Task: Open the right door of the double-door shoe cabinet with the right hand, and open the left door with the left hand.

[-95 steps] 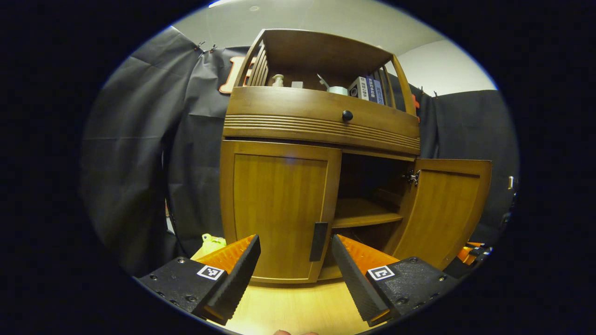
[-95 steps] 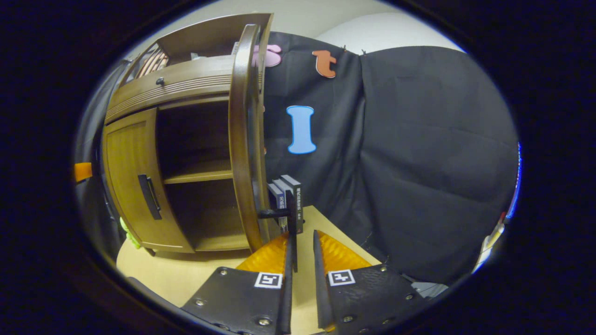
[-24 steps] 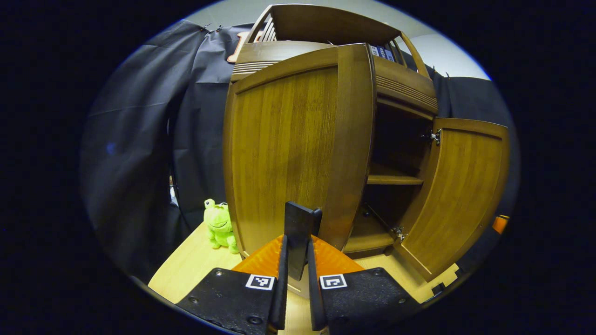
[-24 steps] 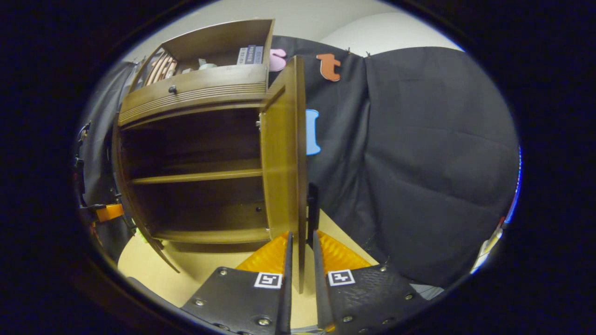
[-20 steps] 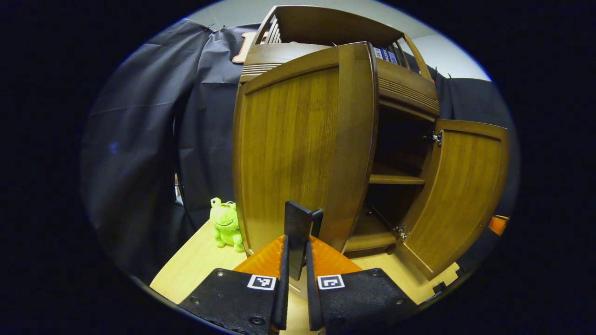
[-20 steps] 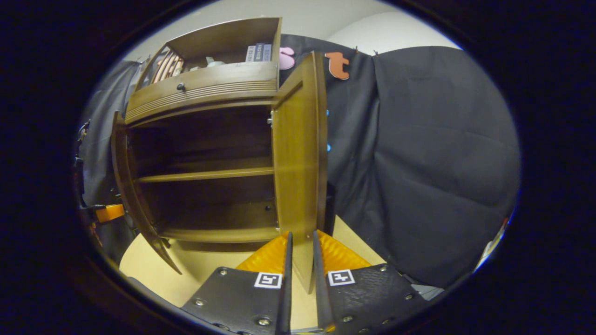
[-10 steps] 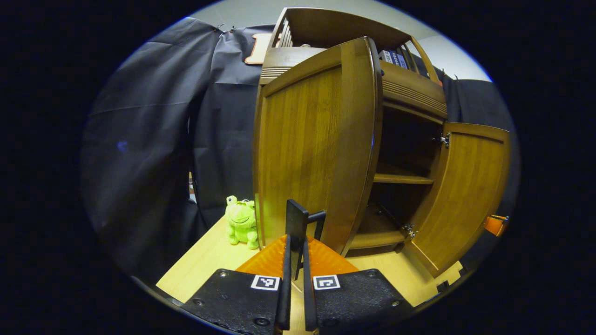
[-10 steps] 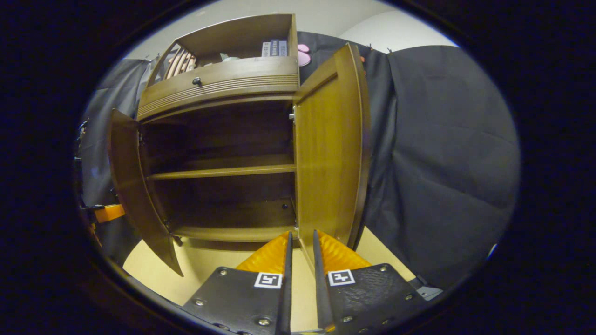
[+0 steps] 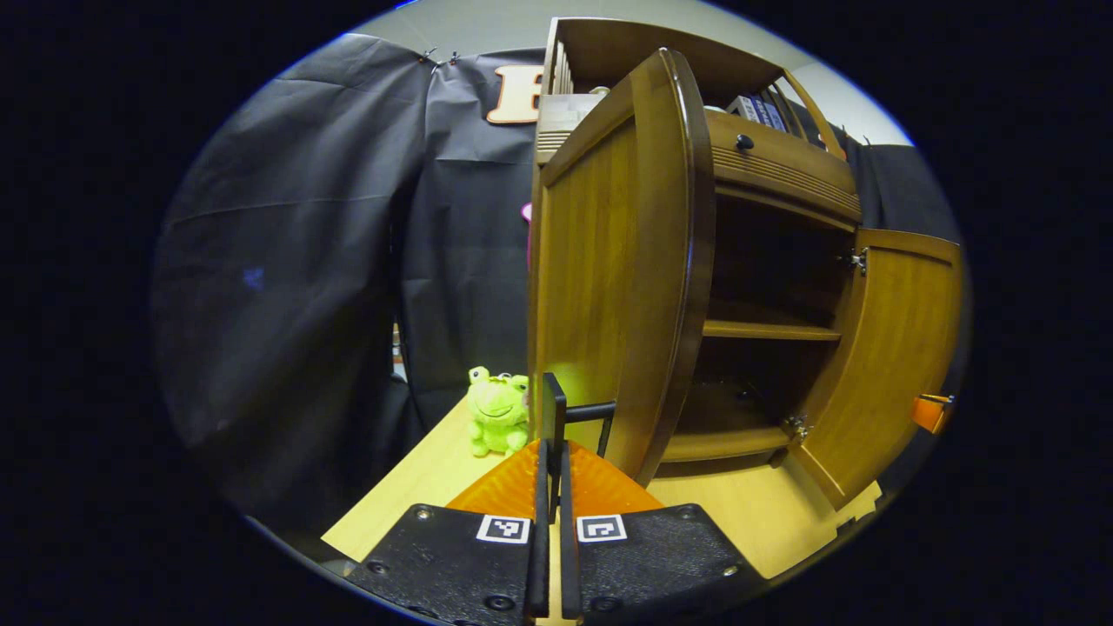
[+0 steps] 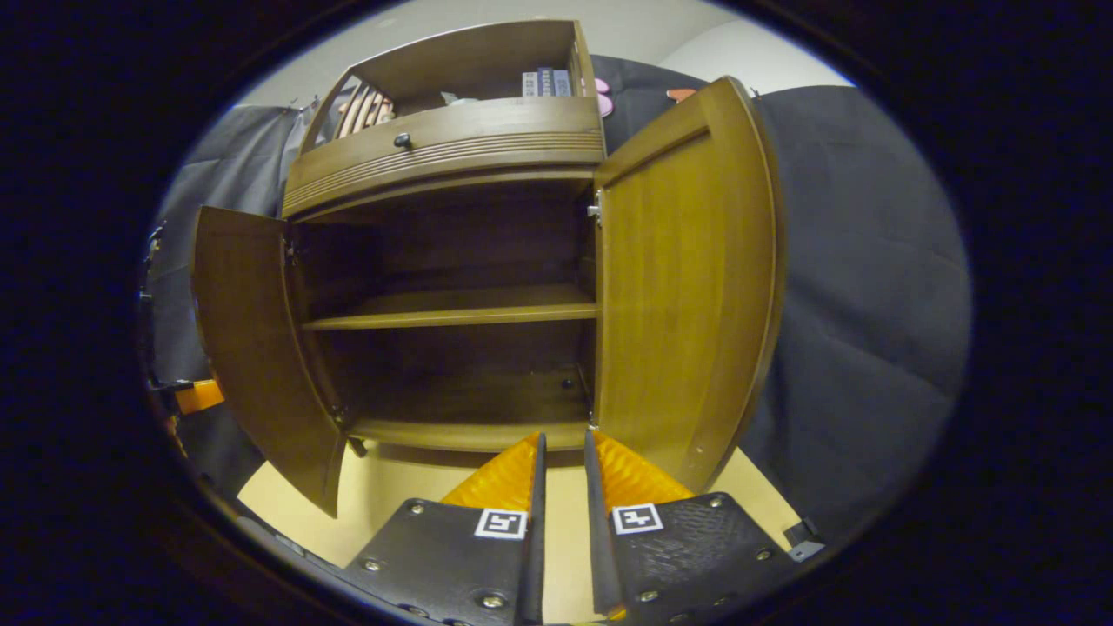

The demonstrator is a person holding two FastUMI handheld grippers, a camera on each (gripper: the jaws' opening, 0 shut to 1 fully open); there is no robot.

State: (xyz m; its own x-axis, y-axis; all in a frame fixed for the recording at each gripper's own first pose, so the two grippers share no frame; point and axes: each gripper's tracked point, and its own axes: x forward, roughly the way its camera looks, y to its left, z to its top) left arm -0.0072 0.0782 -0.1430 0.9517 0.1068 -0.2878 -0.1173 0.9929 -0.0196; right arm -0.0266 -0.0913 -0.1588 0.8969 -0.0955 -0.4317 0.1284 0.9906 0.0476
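Both doors swung wide off the shoe cabinet [image 10: 452, 148] on the table [image 9: 417, 487]. Left door [image 9: 609, 261] standing edge-on, its black handle [image 9: 553, 417] pinched tight in the left tongs [image 9: 551, 487]. Right door [image 10: 687, 287] open too; right tongs [image 10: 561, 487] nearly closed, gripping nothing. Green frog toy [image 9: 497, 422] beside the cabinet.

The tongs [image 9: 551, 452] clamp the black handle [image 9: 553, 413] of the swung-out left door [image 9: 609, 261], a green frog toy [image 9: 497, 422] beside.
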